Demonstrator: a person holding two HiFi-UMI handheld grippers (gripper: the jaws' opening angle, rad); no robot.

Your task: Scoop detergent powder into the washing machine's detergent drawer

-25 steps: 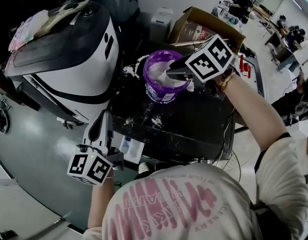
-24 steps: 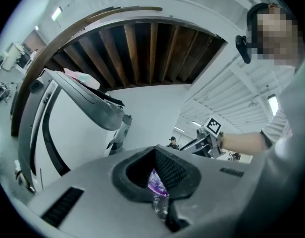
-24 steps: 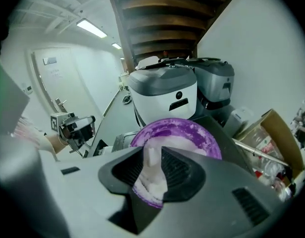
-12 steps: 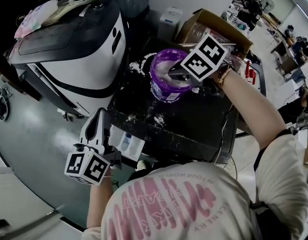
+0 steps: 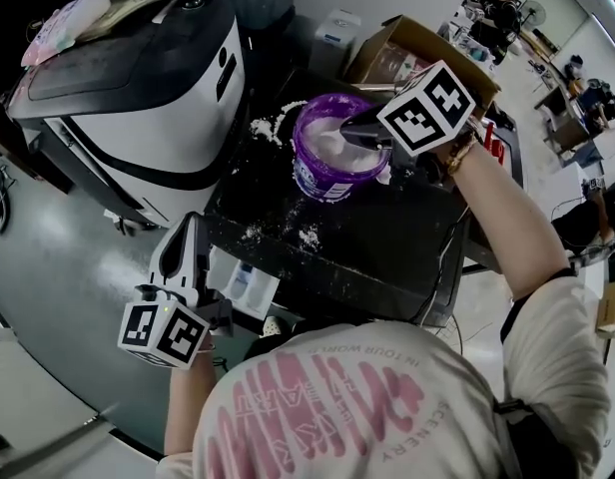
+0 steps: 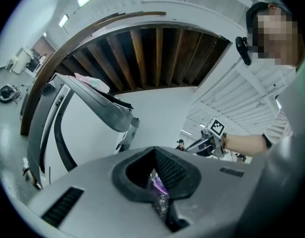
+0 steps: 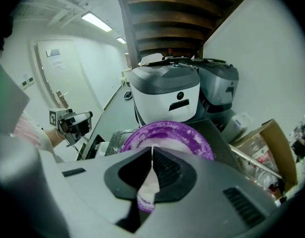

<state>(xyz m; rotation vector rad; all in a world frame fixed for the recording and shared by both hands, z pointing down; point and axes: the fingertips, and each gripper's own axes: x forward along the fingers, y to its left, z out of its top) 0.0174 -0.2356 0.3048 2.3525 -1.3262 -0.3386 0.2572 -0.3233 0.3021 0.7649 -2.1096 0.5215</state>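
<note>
right gripper (image 5: 345,134) has just been closing its fingers, which now meet tip to tip at the mouth of the purple tub (image 5: 322,186) on the black worktop (image 5: 387,238), over its white powder (image 5: 332,150); what they pinch is unclear. left gripper (image 5: 181,239), fingers together on a purple scrap (image 6: 159,183), hangs just beside the open detergent drawer (image 5: 246,285).

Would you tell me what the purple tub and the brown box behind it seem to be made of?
Purple tub: likely plastic, with a smooth, slightly shiny wall and a thin moulded rim. Brown box: seemingly cardboard, matte, with thin flaps folded open.
</note>
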